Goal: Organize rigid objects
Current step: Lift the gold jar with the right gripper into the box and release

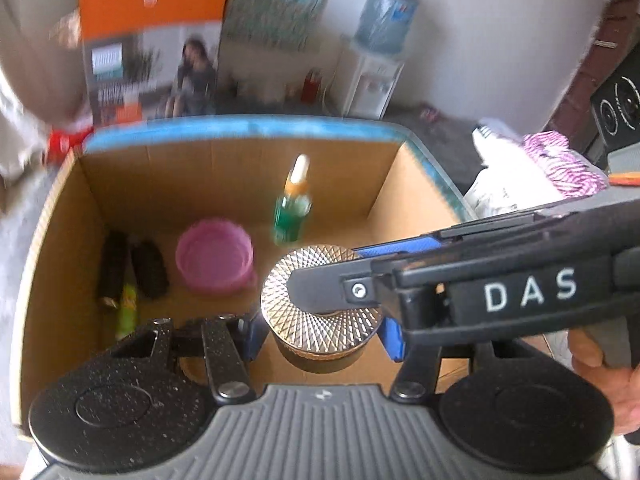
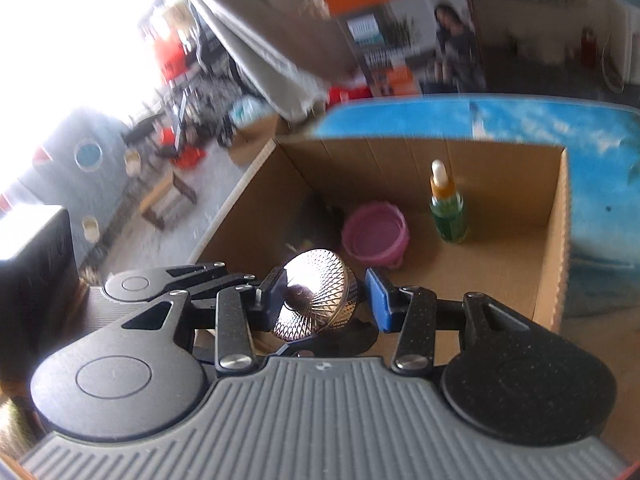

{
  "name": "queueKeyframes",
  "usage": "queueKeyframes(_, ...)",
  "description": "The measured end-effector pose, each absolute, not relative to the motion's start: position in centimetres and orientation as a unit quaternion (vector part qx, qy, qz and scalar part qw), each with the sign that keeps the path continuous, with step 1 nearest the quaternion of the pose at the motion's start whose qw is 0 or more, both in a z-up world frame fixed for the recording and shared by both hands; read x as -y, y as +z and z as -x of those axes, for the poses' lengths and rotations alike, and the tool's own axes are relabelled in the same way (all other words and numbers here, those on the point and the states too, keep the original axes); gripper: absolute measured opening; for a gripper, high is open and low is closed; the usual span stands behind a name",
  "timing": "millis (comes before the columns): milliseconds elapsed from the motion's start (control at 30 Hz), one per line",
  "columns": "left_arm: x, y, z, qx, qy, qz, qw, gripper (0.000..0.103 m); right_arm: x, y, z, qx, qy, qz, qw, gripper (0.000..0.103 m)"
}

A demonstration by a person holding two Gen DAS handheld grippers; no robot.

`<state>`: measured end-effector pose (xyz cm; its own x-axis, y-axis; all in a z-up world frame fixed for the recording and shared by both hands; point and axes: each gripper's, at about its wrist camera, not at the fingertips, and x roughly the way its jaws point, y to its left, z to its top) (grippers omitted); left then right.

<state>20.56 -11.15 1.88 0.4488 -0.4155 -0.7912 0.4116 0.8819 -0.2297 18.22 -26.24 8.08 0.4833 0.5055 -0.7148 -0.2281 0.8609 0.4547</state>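
A round jar with a shiny cross-hatched metal lid [image 1: 320, 320] hangs over the open cardboard box [image 1: 240, 168]. My left gripper [image 1: 324, 338] is shut on the jar's dark body, a blue pad on each side. My right gripper [image 1: 326, 266] comes in from the right and clamps the lid, one black finger lying across its top. In the right wrist view the lid [image 2: 316, 296] sits tilted between the right gripper's [image 2: 326, 296] pads. Inside the box stand a green dropper bottle [image 1: 292, 208] and a pink bowl [image 1: 214, 254].
Two dark oblong items [image 1: 150, 264] and a yellow-green piece [image 1: 128, 312] lie at the box's left wall. A blue patterned mat [image 2: 600, 200] lies beside the box [image 2: 380, 168]. Beyond are an orange printed carton [image 1: 152, 40], a water dispenser [image 1: 372, 80] and a pink striped cloth [image 1: 560, 160].
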Motion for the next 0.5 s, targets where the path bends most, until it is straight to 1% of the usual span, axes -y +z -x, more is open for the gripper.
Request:
queueKeyframes(200,10.9,-1.1,-21.6,-0.515,-0.229,0.028,0.826,0.057,25.8,4.0,-20.4,-0.520,0.217,-0.149,0.813,0.044)
queueKeyframes(500,11.5,-2.3,-22.3,-0.544,-0.216,0.034,0.810,0.057,25.0,1.5,-21.5,-0.546,0.221,-0.136,0.796,0.043)
